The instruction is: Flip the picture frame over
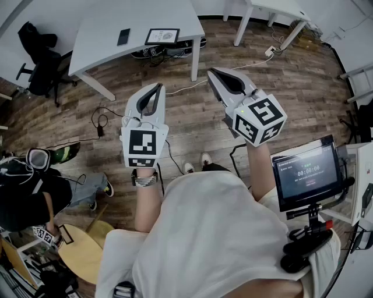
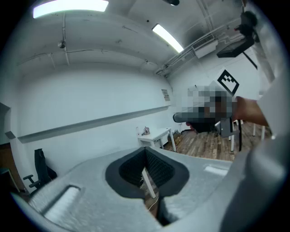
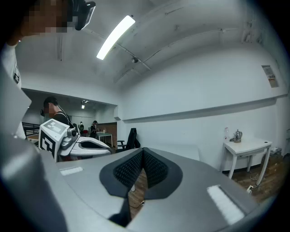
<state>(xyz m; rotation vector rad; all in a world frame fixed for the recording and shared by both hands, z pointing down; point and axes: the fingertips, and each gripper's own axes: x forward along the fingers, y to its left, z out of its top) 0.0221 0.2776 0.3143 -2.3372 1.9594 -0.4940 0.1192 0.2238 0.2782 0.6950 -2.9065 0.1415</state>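
The picture frame lies flat on the white table across the room, with its black border and pale picture facing up. Both grippers are held in the air over the wooden floor, well short of that table. My left gripper points toward the table with its jaws closed together and nothing between them. My right gripper is held beside it, a little higher, also shut and empty. In the left gripper view the dark pads meet at the tip. The right gripper view shows its pads meeting likewise.
A dark phone lies on the table left of the frame. Shoes and cables sit under and near the table. A black office chair stands at left and a second white table at top right. A monitor on a stand is at my right.
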